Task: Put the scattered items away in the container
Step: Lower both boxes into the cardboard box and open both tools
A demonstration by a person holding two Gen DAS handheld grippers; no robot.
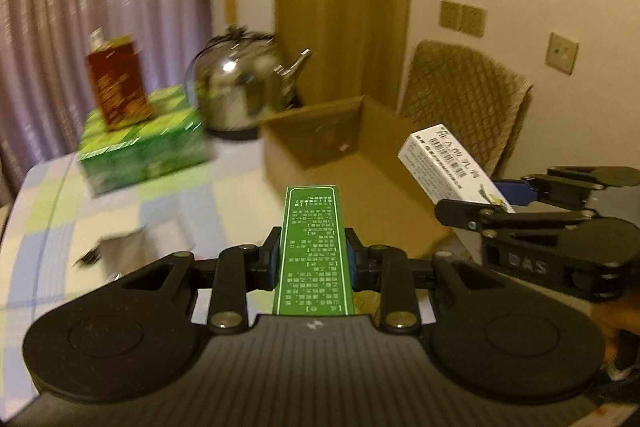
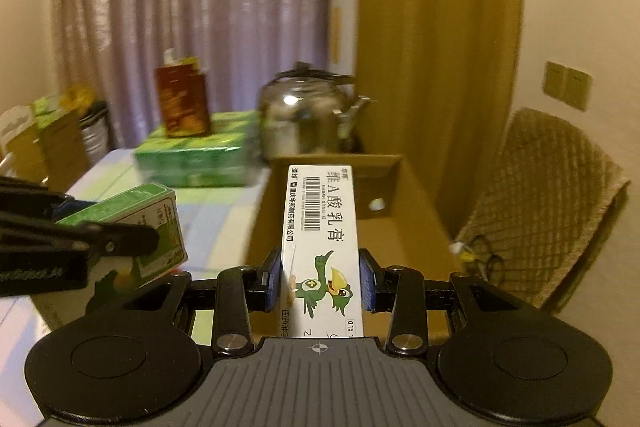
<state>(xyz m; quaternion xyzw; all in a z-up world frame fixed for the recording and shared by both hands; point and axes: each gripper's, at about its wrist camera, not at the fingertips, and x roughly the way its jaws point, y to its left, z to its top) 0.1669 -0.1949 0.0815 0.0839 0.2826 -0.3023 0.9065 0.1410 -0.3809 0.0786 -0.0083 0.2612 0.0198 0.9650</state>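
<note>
Left wrist view showed the left gripper (image 1: 312,255) clamped on a slim green box (image 1: 311,251), its pads pressing both long sides so the box stuck out forward over the checked tablecloth (image 1: 120,207). Ahead and slightly right stood the open cardboard box (image 1: 340,147), the container for the job, with a steel kettle (image 1: 240,87) behind it and a green carton (image 1: 140,147) bearing a brown bottle box (image 1: 116,83) to the left. At the right edge the right gripper (image 1: 496,199) held a white box (image 1: 448,163) out over the container's near side. A small foil item (image 1: 120,247), blurred, lay on the cloth at lower left.

Right wrist view showed the right gripper (image 2: 320,283) closed on the white box (image 2: 320,239), printed with a green bird, pointing straight at the cardboard box (image 2: 380,187). The left gripper (image 2: 132,247) entered from the left with the green box (image 2: 156,223) in its grip, beside the container and not yet over it.

Both items appeared to be in carry. The next move would call for bringing each box over the opening, lowering it inside the walls, then parting the fingers.
</note>
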